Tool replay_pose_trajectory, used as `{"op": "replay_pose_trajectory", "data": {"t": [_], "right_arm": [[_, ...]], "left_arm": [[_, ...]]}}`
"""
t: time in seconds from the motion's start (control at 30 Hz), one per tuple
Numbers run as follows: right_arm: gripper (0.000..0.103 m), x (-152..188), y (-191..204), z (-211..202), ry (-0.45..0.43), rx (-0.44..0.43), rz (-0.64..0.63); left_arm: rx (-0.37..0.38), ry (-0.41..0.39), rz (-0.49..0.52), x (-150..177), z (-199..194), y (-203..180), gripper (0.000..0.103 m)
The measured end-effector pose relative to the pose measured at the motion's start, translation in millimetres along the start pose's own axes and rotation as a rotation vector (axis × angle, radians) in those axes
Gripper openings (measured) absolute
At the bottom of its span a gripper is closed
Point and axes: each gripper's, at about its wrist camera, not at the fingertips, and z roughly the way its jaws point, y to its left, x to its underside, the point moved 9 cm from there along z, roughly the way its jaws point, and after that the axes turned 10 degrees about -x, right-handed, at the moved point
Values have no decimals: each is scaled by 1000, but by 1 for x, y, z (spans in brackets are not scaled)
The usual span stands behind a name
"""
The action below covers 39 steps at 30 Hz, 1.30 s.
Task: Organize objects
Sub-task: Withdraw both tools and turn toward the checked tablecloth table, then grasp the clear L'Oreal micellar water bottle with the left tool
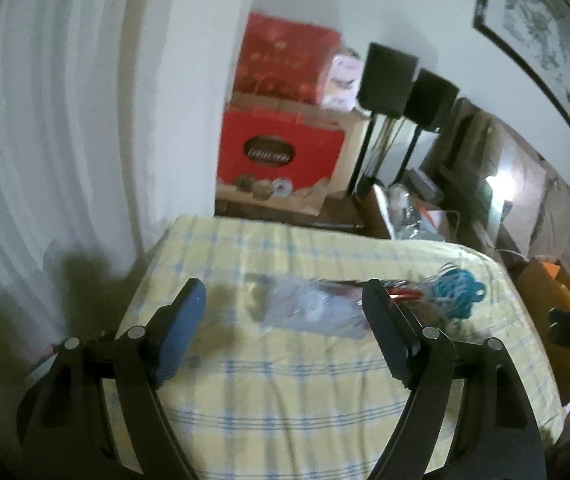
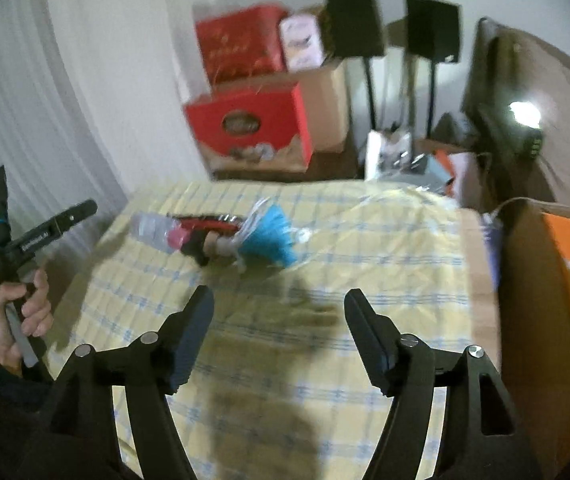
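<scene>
Hovering over the yellow checked bed (image 2: 365, 240), both units had jaws apart, nothing between them: left hand-held gripper (image 1: 285, 312), right hand-held gripper (image 2: 279, 312). Farther along the bed lay a blurred pile: clear plastic bottle (image 2: 153, 228), red-black item (image 2: 205, 222), blue bundle (image 2: 273, 236), touching. Red boxes (image 2: 253, 128) stood beyond.

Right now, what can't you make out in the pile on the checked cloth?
- Dark and red items mid-pile: right wrist view, motion blur; what they are is unclear.
- Same pile, left wrist view: the left gripper's right finger covers part of it.
- Clear plastic bottle: label unreadable, blurred.
- Blue bundle: cord or cloth, cannot tell.
</scene>
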Motion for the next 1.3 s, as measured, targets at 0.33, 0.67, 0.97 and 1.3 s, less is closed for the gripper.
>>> {"op": "replay_pose_trajectory", "data": {"t": [0.33, 0.67, 0.97, 1.3], "right_arm": [[72, -10, 65, 101, 171, -195, -101], [71, -59, 114, 166, 164, -116, -433], [48, -33, 123, 191, 243, -146, -417], [49, 21, 162, 139, 349, -326, -312]], "left_arm": [[-13, 96, -55, 28, 29, 37, 79], [10, 179, -102, 42, 44, 42, 83], [28, 212, -178, 47, 43, 57, 85], [40, 245, -224, 47, 29, 52, 86]]}}
